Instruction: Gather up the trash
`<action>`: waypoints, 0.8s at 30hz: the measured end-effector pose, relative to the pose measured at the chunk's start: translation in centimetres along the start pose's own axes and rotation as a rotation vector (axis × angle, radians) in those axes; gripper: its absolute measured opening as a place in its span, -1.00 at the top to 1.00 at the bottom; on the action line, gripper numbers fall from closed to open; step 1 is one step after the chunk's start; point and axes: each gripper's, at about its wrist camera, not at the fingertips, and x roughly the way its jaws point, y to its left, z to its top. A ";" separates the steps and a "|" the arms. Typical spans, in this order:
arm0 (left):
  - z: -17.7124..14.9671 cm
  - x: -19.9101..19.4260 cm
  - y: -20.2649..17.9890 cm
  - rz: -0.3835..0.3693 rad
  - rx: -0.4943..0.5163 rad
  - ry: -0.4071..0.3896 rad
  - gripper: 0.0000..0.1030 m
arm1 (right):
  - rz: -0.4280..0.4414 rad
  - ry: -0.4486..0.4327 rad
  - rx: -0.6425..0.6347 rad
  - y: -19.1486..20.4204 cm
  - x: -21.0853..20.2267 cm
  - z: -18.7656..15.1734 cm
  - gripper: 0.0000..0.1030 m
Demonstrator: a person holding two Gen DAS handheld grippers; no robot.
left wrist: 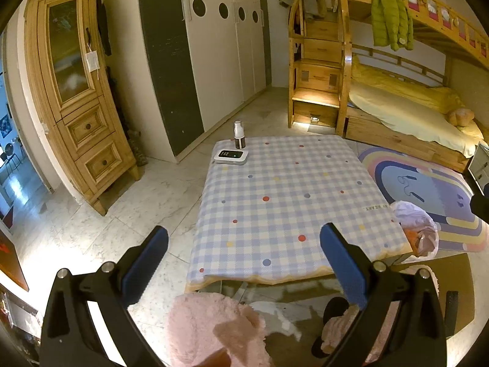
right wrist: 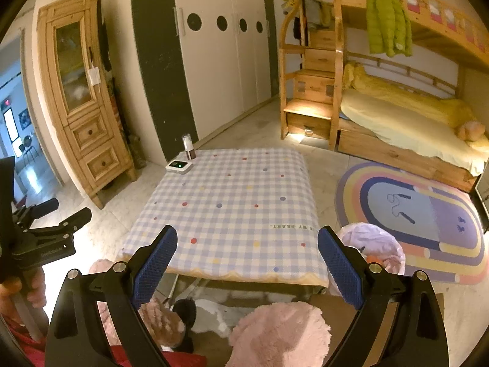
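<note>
A bin lined with a pale lilac bag [left wrist: 417, 229] stands on the floor at the table's right front corner, with orange and pink scraps inside; it also shows in the right wrist view [right wrist: 376, 244]. My left gripper [left wrist: 244, 263] is open and empty, held above the near edge of the low table [left wrist: 284, 202]. My right gripper [right wrist: 247, 263] is open and empty, also above the near edge of the table [right wrist: 232, 211]. The left gripper also shows from the side in the right wrist view [right wrist: 76, 217]. No loose trash shows on the checked cloth.
A small white device [left wrist: 230, 156] and a spray bottle [left wrist: 239, 136] stand at the table's far left corner. Pink fluffy slippers [left wrist: 214, 330] are below the grippers. A rainbow rug [left wrist: 428, 189], a bunk bed [left wrist: 406, 113], wardrobes and a wooden cabinet [left wrist: 82, 98] surround the table.
</note>
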 end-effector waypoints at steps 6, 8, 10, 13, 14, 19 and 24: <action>0.0 0.1 0.0 0.000 0.002 0.001 -0.87 | 0.002 0.001 0.002 0.0 0.1 0.2 -0.79; 0.0 0.0 0.0 0.001 0.003 0.000 -0.87 | 0.003 0.001 0.002 0.0 0.1 0.3 -0.79; 0.0 0.1 0.0 -0.001 0.003 -0.001 -0.87 | 0.004 0.001 0.003 0.1 0.1 0.2 -0.79; 0.1 0.1 -0.3 -0.005 0.005 0.002 -0.87 | 0.004 0.000 0.003 0.1 0.1 0.2 -0.79; 0.1 0.1 -0.3 -0.005 0.006 0.003 -0.87 | 0.004 0.000 0.003 0.1 0.1 0.2 -0.79; 0.2 0.2 -0.5 -0.004 0.008 0.005 -0.87 | 0.005 0.000 0.003 0.0 0.1 0.3 -0.79; 0.2 0.2 -0.6 -0.005 0.009 0.001 -0.87 | 0.006 -0.004 0.006 0.2 0.2 0.4 -0.79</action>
